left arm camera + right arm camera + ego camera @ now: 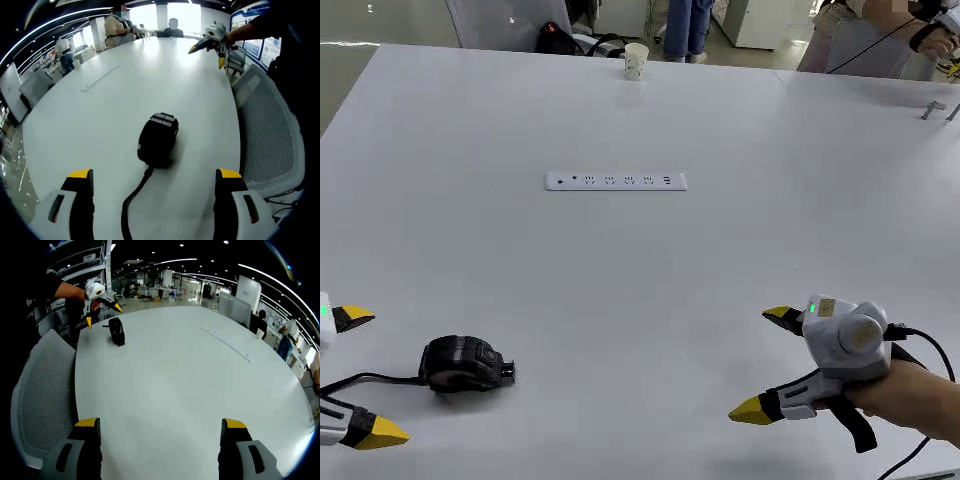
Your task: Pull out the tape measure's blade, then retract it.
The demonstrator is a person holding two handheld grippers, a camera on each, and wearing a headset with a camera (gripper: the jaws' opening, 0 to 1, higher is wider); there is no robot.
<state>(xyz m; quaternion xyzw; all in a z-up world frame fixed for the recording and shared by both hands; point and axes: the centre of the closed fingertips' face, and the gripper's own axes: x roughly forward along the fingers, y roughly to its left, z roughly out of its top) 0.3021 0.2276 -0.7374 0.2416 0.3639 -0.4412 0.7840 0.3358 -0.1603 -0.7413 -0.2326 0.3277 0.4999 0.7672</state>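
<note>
A black tape measure [463,363] lies on the white table [650,280] at the near left, its black strap trailing toward the left edge. My left gripper [360,375] stands open just left of it, its yellow-tipped fingers apart with the strap between them. In the left gripper view the tape measure [158,139] sits a little ahead of the open left gripper [155,180]. My right gripper [767,362] is held open at the near right, far from the case. From the right gripper [159,427] view, the tape measure [116,331] is small at the far left beside the left gripper [102,307].
A white power strip [616,181] lies in the middle of the table, and a paper cup [636,61] stands near the far edge. A grey mesh chair [272,135] sits beside the table. People stand beyond the far edge.
</note>
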